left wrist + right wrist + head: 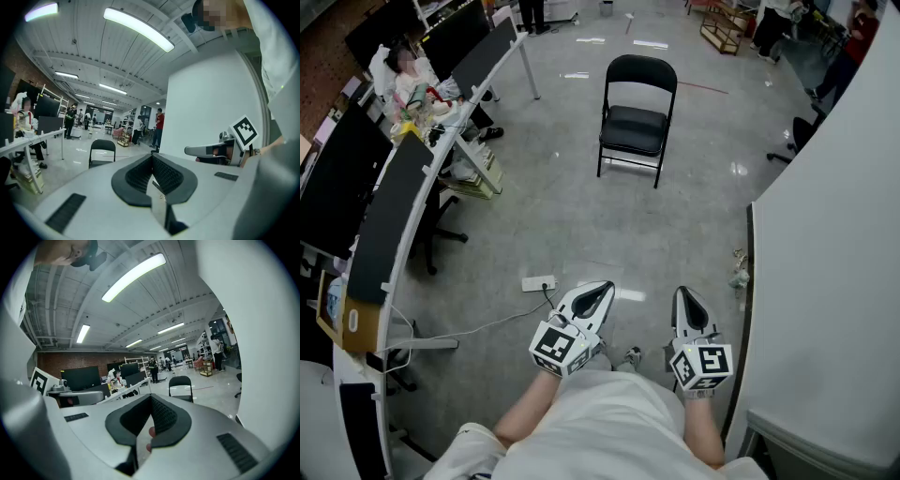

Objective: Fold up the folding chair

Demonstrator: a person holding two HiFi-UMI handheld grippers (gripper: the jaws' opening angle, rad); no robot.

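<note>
Straight ahead, the folding chair [637,117] stands open on the glossy grey floor [581,206], well apart from both tools. It has thin black tube legs, a padded black seat and a rounded back. The left tool [602,287] and right tool [685,292] are held near the person's body, smooth pale-grey shells tapering to points. Each one's black ribbed pads [166,174] meet tip to tip, closed on nothing. A plain white partition [834,281] rises at the right.

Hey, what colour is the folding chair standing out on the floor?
Black: the folding chair has a black frame, seat and backrest. The head view shows it best.
</note>
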